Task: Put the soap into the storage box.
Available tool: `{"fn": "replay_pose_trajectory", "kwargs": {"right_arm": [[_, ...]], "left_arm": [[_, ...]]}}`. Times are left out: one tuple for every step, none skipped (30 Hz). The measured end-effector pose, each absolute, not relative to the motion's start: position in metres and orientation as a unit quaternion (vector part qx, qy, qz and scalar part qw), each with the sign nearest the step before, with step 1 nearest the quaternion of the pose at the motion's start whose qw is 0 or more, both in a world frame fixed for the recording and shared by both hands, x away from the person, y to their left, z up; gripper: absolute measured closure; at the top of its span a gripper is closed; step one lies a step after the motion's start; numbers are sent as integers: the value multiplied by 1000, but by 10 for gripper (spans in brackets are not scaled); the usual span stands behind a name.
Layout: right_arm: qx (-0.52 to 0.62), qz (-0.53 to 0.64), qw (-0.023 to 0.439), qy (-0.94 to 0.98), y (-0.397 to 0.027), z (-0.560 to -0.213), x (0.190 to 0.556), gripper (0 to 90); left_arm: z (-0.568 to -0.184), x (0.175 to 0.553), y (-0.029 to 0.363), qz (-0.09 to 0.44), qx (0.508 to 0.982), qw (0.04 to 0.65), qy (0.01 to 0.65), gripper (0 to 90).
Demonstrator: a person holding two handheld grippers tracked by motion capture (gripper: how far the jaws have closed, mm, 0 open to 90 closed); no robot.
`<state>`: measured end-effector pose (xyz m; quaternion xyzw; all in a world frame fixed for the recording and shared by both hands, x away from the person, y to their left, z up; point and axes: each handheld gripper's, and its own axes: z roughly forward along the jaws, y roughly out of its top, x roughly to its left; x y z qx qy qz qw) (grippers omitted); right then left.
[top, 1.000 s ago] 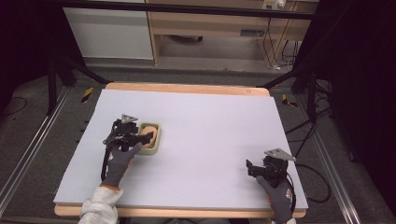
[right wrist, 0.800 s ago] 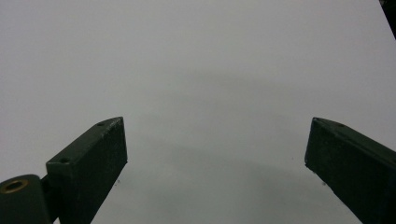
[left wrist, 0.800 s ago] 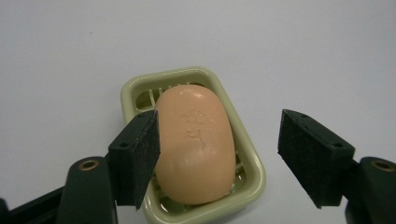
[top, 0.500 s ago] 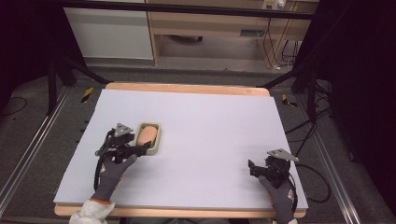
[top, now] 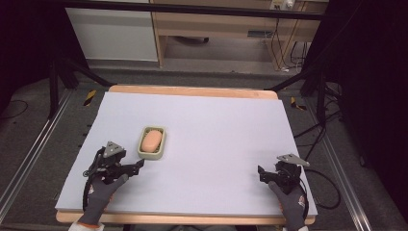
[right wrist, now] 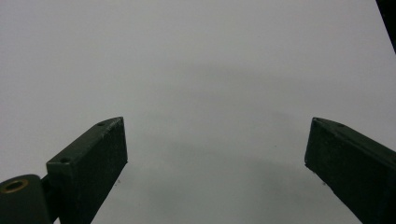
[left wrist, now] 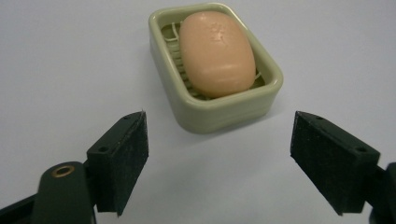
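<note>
Pulled back from the soap dish [top: 152,143], left gripper [top: 137,165] rests released, right gripper [top: 260,171] likewise spread.

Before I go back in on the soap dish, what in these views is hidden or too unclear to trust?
- Soap dish floor and drain ribs: left gripper view, mostly covered by the soap.
- Mark pressed into the soap: left gripper view, too faint to read.
- Left hand-held gripper jaw gap: high view, too small; the left gripper view shows it open.
- Right hand-held gripper jaw tips: high view, too small and dark.
- Table near edge: high view, cut by the frame's bottom.
</note>
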<state>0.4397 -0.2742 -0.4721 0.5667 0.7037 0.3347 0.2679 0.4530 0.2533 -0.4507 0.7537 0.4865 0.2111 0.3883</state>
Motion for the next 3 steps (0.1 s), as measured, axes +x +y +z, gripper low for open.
{"fn": "replay_pose_trajectory", "kwargs": {"right_arm": [[567, 334, 267, 704, -274, -472, 440, 62], [565, 333, 268, 706, -274, -472, 439, 62], [564, 332, 267, 707, -274, -472, 440, 62]], "left_arm": [[-452, 451, 256, 212, 753, 388, 487, 183], [-453, 449, 257, 213, 754, 386, 487, 182], [-455, 448, 258, 212, 754, 385, 488, 181]]}}
